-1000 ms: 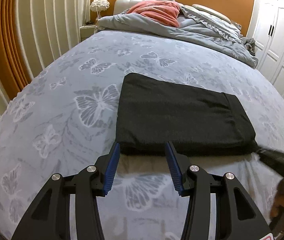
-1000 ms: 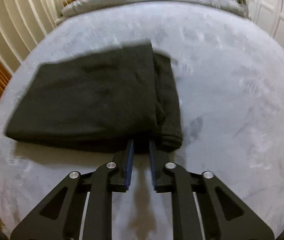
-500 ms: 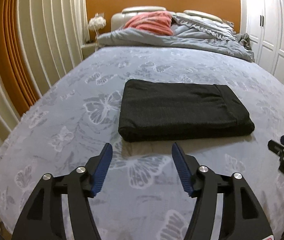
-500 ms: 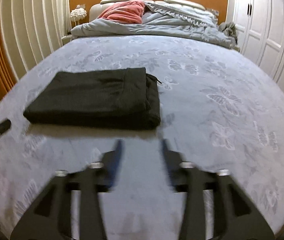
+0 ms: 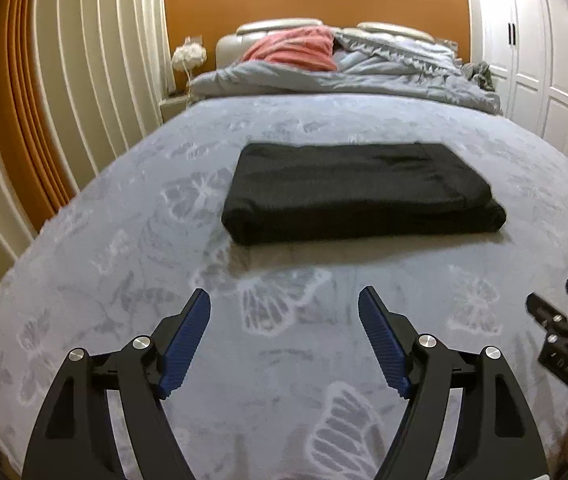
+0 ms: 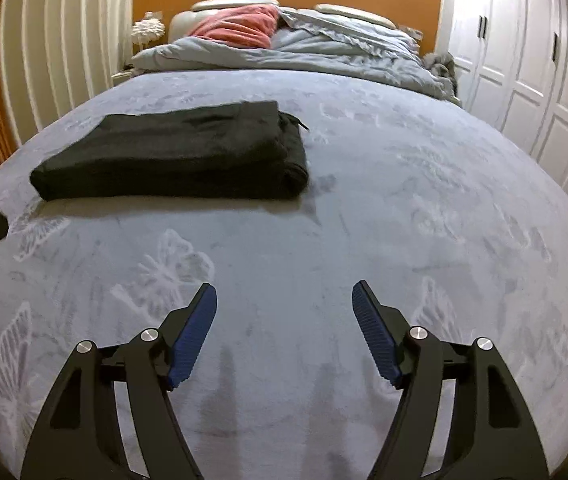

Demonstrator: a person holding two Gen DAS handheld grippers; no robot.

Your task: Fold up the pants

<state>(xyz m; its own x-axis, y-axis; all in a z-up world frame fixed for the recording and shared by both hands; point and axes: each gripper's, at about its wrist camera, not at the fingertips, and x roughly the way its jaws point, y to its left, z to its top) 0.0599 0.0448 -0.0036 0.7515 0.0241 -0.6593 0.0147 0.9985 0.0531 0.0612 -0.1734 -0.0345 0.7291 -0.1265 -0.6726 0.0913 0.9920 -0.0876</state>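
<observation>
Now folded pants (image 5: 358,192) lie beyond both tools.

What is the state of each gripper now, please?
Left gripper: open, just been opening, nothing between its fingers.
Right gripper: open, just been opening, holds nothing; the folded black fabric pants lie apart.

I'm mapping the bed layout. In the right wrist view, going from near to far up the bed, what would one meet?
Right tongs → butterfly bedspread → folded black pants → rumpled grey duvet → pink pillow → headboard.
</observation>
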